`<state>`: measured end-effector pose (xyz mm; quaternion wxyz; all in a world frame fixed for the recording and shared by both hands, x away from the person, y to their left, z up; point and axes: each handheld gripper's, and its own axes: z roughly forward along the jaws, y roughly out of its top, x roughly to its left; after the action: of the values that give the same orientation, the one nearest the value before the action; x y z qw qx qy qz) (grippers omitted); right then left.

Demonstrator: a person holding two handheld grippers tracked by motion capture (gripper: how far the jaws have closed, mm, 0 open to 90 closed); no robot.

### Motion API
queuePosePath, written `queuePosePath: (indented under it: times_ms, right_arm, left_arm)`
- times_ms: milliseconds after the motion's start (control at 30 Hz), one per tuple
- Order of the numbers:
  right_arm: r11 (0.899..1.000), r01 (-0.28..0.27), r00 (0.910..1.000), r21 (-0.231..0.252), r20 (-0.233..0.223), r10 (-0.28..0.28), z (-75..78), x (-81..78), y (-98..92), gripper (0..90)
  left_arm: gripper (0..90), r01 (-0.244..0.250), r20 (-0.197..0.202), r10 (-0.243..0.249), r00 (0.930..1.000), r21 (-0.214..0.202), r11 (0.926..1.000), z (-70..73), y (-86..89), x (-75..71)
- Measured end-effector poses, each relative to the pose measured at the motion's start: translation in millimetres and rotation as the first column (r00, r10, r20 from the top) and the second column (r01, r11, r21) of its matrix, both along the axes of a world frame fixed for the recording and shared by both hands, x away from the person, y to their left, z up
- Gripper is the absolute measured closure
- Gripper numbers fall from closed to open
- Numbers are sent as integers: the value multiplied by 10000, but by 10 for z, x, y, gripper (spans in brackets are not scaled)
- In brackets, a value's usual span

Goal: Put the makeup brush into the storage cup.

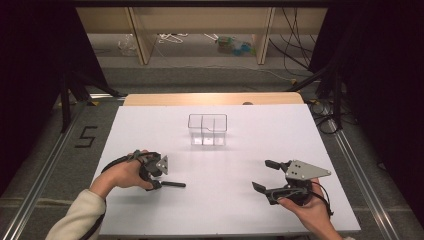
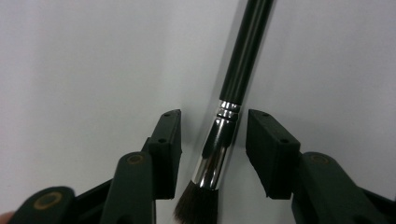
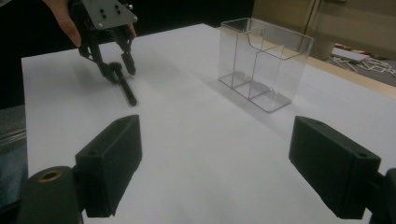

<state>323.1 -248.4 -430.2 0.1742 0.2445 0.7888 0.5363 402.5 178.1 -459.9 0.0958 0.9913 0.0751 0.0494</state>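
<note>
Brush point(image 2: 219, 140), a black-handled makeup one with a silver ferrule and dark bristles, lies flat on the white table point(image 1: 230, 210) at the person's left side; the left gripper point(image 2: 214, 140) straddles it, one black pad on either side of the ferrule, a sliver of table showing between each pad and the metal, so the jaws stand apart around it without pressing; the handle runs away from the gripper along the table; the right gripper point(image 3: 215, 172) rests low at the right side, jaws wide apart with nothing between them; a clear compartmented box point(image 3: 266, 60) stands upright farther back, well apart from both.
</note>
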Motion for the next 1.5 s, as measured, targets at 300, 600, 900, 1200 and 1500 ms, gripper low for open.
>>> queuePosePath:
  times_ms: [300, 600, 900, 1200, 1500]
  right_arm:
    - [9983, -24, 9999, -585, 125, 31, 18, -26, 13, 181]
    - [9979, -160, 9996, -626, 201, 173, -3, -22, 30, 179]
    - [9963, -557, 9983, -655, 154, 568, -23, -26, 70, 179]
    - [9962, -740, 9970, -464, 214, 750, -49, -14, 100, 164]
    - [9949, -882, 9960, -490, 88, 888, -50, -20, 117, 163]
  left_arm:
    - [665, -54, -897, 106, 9959, 582, 9983, 7, -72, 85]
    - [767, 88, -999, 53, 9950, 1398, 9901, 14, -209, 54]
    - [771, 388, -895, -287, 9956, 1139, 9927, 48, -221, 17]
    - [771, 502, -657, -440, 9969, 950, 9942, 197, -284, -52]
    - [771, 770, -266, -751, 9968, 764, 9941, 348, -361, -134]
